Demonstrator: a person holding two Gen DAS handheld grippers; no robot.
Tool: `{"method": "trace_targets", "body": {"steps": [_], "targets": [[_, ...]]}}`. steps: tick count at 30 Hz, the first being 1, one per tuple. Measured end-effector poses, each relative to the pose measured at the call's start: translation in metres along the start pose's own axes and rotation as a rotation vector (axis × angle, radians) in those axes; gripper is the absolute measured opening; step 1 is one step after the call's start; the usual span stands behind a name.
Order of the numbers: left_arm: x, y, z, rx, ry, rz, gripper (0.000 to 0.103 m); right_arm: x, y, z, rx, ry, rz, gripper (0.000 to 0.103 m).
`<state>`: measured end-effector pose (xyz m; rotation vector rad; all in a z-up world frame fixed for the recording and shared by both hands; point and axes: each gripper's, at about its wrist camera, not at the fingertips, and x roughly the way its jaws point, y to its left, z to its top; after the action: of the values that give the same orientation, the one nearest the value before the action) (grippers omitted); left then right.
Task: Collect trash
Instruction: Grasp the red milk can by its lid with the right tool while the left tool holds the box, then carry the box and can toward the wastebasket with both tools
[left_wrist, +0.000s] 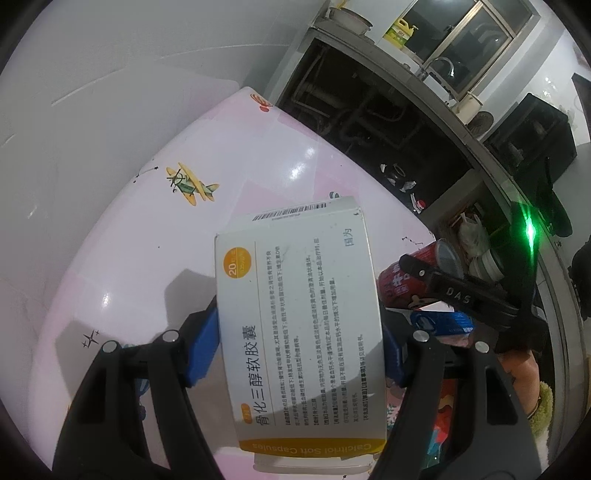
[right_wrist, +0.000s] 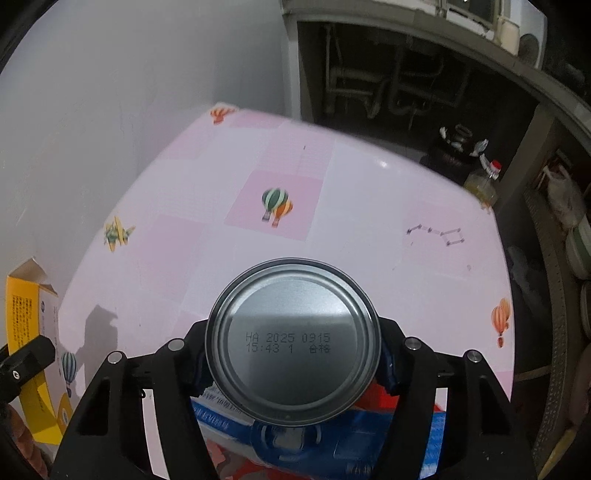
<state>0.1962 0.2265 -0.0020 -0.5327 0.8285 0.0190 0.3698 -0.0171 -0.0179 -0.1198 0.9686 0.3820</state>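
Observation:
My left gripper (left_wrist: 299, 343) is shut on a white and yellow medicine box (left_wrist: 299, 314), printed "Calcitriol Soft Capsules", and holds it above the pink table (left_wrist: 147, 229). My right gripper (right_wrist: 293, 358) is shut on a can (right_wrist: 293, 339); its silver date-stamped bottom faces the camera. In the left wrist view the same can (left_wrist: 424, 273) is red, with the right gripper (left_wrist: 439, 280) around it at the right. The box also shows at the left edge of the right wrist view (right_wrist: 26, 332). A blue and white packet (right_wrist: 332, 439) lies below the can.
The table (right_wrist: 369, 206) carries a pink cloth with plane and balloon prints. A white wall (right_wrist: 110, 92) runs along its left. Beyond the far edge is a dark open cabinet (right_wrist: 388, 74) with pipes. An oil bottle (right_wrist: 484, 181) and bags stand on the floor at the right.

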Motion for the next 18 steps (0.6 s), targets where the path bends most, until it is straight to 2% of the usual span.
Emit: {"method": "trace_targets", "body": {"steps": [11,18], "targets": [[-0.002,-0.005,-0.002,0.006,-0.011,0.003,0.068,-0.046,-0.008,0.014,0.028,-0.175,0.002,0.064],[-0.006,-0.011,-0.001,0.013,-0.023,-0.002,0.068,-0.082,-0.013,0.022,0.040,-0.247,0.057,0.064]]}}
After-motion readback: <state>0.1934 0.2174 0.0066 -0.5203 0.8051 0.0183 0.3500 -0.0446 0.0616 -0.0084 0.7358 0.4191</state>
